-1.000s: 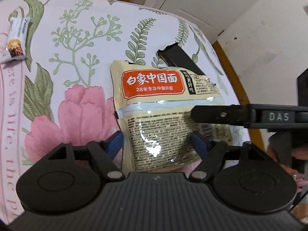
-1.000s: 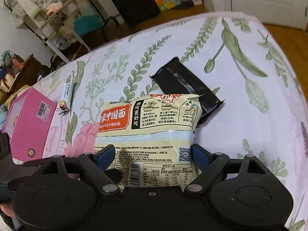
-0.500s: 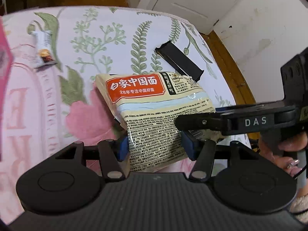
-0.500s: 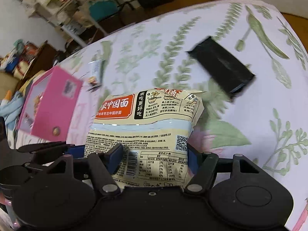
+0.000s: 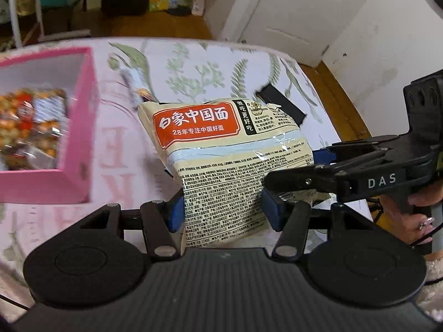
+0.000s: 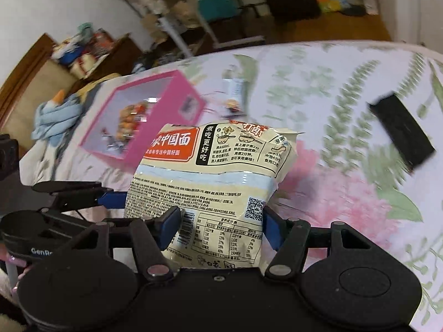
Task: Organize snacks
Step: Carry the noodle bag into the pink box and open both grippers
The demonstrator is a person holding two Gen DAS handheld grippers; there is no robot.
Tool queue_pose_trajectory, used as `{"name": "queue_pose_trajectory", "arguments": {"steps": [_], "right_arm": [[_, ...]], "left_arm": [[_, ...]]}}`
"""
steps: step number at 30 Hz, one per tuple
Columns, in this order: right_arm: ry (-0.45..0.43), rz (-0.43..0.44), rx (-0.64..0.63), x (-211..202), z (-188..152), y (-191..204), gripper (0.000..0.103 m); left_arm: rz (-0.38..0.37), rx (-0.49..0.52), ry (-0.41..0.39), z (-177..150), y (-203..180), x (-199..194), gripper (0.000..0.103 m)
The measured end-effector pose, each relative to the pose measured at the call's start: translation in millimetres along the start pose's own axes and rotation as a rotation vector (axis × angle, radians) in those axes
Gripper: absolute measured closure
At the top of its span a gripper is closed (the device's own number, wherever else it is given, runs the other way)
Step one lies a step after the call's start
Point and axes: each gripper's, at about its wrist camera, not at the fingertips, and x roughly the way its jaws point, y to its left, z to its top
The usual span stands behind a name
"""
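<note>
A cream noodle packet (image 5: pixel 218 160) with a red label is held above the bed by both grippers. My left gripper (image 5: pixel 224 211) is shut on its near edge. My right gripper (image 6: pixel 221 222) is shut on the other edge, and the packet (image 6: pixel 218 182) fills that view. The right gripper also shows at the right of the left wrist view (image 5: pixel 318 177). A pink box (image 5: pixel 74 138) with wrapped snacks inside sits to the left; it also shows in the right wrist view (image 6: pixel 163 121).
A black packet (image 6: pixel 401 130) lies on the floral bedspread (image 6: pixel 346 193) to the right. A small snack bar (image 6: pixel 235 85) lies beyond the pink box. A white door (image 5: pixel 290 13) and wooden floor lie past the bed's far edge.
Both grippers have closed on the noodle packet, lifted it off the bedspread and carried it left toward the pink box, which has come into the left wrist view.
</note>
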Motion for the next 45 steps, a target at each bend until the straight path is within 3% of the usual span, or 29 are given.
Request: {"name": "queue_pose_trajectory", "arguments": {"steps": [4,10,18,25,29,32,34,36,40,45], "right_arm": [[0.006,0.067,-0.079,4.8,13.8,29.9,0.037],[0.016,0.220,-0.096,32.1,47.7,57.7,0.044],[0.021,0.265,-0.184,91.7,92.9,114.1,0.047],[0.036,0.260,-0.178,143.7,113.7,133.2,0.047],[0.044,0.211,-0.171,165.8,118.4,136.5,0.047],[0.046,0.174,-0.183,172.9,116.8,139.7,0.045],[0.024,0.119,-0.208,171.3,112.8,144.2,0.038],[0.017,0.065,-0.240,166.8,107.0,147.9,0.034],[-0.035,0.096,-0.249,137.5,88.5,142.8,0.034],[-0.115,0.072,-0.252,106.6,71.0,136.9,0.034]], "left_arm": [[0.052,-0.027,-0.066,0.2,19.9,-36.0,0.046],[0.100,-0.086,-0.156,4.5,68.2,-80.2,0.046],[0.276,-0.149,-0.239,16.9,133.0,-102.7,0.046],[0.351,-0.174,-0.218,35.5,189.2,-91.5,0.046],[0.357,-0.170,-0.180,46.0,214.5,-72.8,0.045],[0.378,-0.185,-0.171,46.9,221.3,-62.2,0.038],[0.471,-0.162,-0.186,45.9,215.7,-57.6,0.037],[0.512,-0.118,-0.197,43.7,209.2,-56.5,0.035],[0.463,-0.154,-0.196,33.8,209.2,-60.5,0.035],[0.488,-0.163,-0.226,24.4,200.6,-70.8,0.035]]}}
